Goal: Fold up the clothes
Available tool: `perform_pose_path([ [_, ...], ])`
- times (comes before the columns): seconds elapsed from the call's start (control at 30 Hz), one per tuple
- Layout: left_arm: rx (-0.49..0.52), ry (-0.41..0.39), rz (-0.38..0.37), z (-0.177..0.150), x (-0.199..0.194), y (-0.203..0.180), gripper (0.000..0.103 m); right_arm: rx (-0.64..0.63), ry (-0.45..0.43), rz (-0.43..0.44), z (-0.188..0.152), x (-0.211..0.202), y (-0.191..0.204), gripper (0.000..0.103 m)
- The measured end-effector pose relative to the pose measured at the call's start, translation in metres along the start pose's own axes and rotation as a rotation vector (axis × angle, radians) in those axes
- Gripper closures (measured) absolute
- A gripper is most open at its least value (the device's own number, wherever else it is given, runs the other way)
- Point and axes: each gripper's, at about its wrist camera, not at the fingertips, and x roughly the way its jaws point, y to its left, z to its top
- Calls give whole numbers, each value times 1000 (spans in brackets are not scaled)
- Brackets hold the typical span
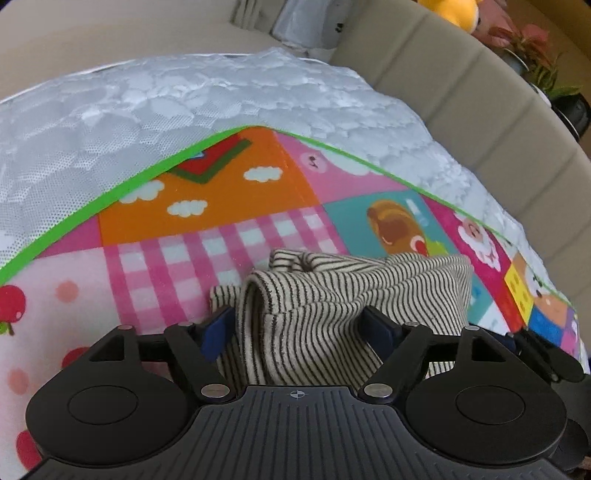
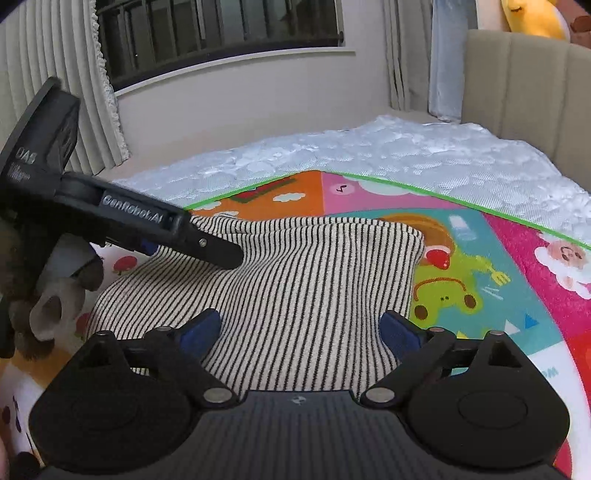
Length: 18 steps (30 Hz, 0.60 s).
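we work a striped top (image 2: 295, 280) on a patchwork mat (image 2: 517, 266) spread over a quilted white bed (image 2: 406, 147), a beige headboard (image 2: 524, 92) behind it. the garment lies across the middle of the mat, part flat, part bunched.

in the left wrist view, our left hand-held gripper (image 1: 299, 328) has its blue pads spread wide, with a raised ridge of striped cloth (image 1: 306, 314) sitting between them; the pads look close to the fabric, but we cannot tell whether they press it, and they are not closed on it. the right view shows the same tool from the side (image 2: 155, 229), its tip down on the top's far left part.

our right hand-held gripper (image 2: 301, 332) is likewise wide open, the cloth's near edge lying between its fingers (image 2: 201, 330) without being pinched.

we judge the knit to be light, soft and limp: it will sag and crumple rather than hold a shape, and a single layer may slip out if we pinch too shallow. thin stripes make creases easy to read. the best hold seems to be at the hem or a corner, both layers together, one tool at each end of the same edge so the fold carries over straight. the bunched ridge on the left probably wants smoothing first. a yellow plush toy (image 2: 535, 18) sits above the headboard, well apart.
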Motion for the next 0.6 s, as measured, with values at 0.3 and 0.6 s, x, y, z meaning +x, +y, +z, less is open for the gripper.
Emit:
perform_pose_path([
  [0.3,35,-23,-5,-3,-4,-1,19,22,1,-19,-4,-2,11,0],
  [0.6,27,-19,-16,-3,-3,1,17,14,-30,-19,2,-7,12,0],
])
